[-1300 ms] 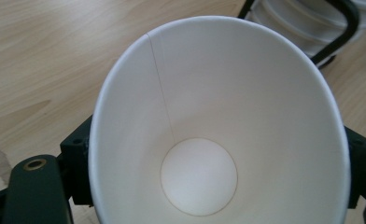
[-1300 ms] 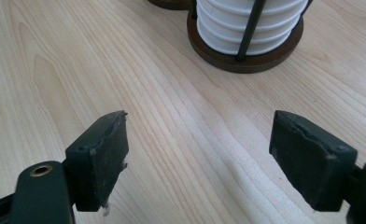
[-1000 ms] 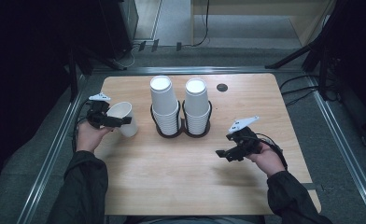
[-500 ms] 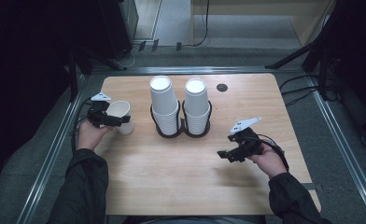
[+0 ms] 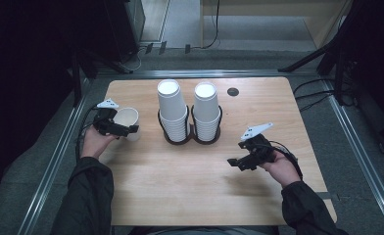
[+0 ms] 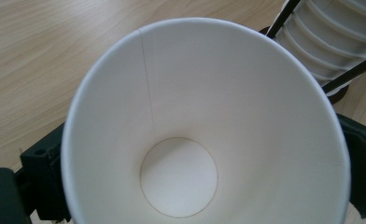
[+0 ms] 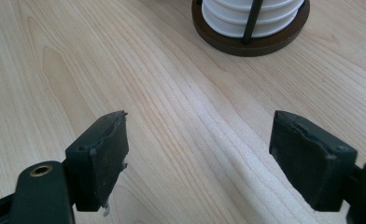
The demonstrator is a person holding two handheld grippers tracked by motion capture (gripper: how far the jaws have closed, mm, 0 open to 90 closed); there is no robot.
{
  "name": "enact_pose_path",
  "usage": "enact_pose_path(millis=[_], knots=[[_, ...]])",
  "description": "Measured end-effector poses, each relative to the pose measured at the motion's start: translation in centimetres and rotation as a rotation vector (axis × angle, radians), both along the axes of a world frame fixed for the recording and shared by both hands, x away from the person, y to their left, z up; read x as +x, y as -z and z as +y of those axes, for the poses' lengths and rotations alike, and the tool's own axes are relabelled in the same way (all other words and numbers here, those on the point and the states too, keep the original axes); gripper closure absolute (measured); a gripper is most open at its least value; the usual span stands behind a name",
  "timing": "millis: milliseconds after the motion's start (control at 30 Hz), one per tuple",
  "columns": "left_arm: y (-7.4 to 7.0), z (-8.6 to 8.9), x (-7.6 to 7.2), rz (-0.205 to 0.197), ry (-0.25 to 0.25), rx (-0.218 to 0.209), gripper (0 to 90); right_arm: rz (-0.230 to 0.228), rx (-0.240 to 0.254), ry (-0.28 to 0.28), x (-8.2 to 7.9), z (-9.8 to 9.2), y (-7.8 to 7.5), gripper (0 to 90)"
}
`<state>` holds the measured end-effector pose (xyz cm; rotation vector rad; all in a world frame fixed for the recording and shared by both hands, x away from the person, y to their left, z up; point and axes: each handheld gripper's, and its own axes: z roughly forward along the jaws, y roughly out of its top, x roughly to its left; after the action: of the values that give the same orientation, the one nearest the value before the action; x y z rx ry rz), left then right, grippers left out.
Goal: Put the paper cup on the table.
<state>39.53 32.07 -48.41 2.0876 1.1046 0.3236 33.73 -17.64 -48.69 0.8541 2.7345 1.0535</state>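
Note:
A single white paper cup is at the table's left side, with my left gripper shut on it. The left gripper view looks straight into the empty cup, and black fingers press on both of its sides. Two tall stacks of white cups stand in a black wire holder at the table's middle back. My right gripper hovers low over bare wood at the right. It is open with nothing between its pads.
The holder's round dark base lies just ahead of the right gripper. A small black round hole marks the wooden table at the back. Metal rails run along both sides of the table, with dark floor beyond.

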Motion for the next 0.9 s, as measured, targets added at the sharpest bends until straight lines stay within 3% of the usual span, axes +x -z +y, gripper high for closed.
enact_pose_path(millis=[333, 900], knots=[[-0.4, 0.4, 0.0, 0.045, -0.014, -0.014, 0.9, 0.001, -0.009, -0.002, -0.1, 0.1, 0.0, 19.9], [-2.2, 1.2, -0.4, 0.074, -0.046, -0.032, 0.9, -0.001, -0.010, -0.009, -0.1, 0.1, 0.0, 19.9]])
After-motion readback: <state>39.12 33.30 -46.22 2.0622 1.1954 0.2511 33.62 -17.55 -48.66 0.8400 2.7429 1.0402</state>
